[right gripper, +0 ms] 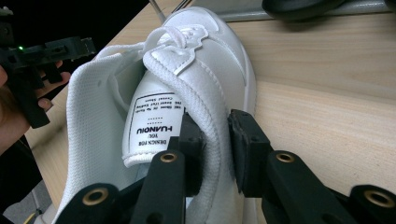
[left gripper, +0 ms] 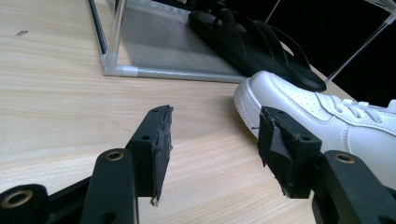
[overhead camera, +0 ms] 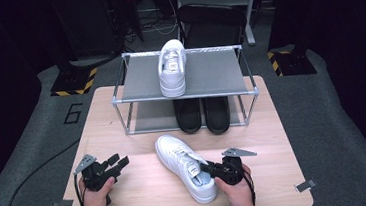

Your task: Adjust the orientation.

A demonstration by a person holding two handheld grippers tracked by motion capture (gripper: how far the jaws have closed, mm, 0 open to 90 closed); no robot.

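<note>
Your right gripper is clamped on the white sneaker lying on the wooden table, one jaw inside the shoe opening, the other outside, with the padded collar pinched between the two pads. In the right gripper view the tongue label sits just left of the inner jaw, and the laces run away toward the toe. From above, that sneaker lies at an angle, toe toward the shoe rack, heel toward you, close to the table's near edge.

Your left gripper rests low over the bare tabletop with its jaws spread wide and nothing between them. The sneaker's toe sits just beyond its right-hand jaw in the left gripper view, not touching.

On the rack's top shelf stands the other white sneaker, toe pointing at you. Below, on the lower shelf, a pair of black sandals sits side by side.
</note>
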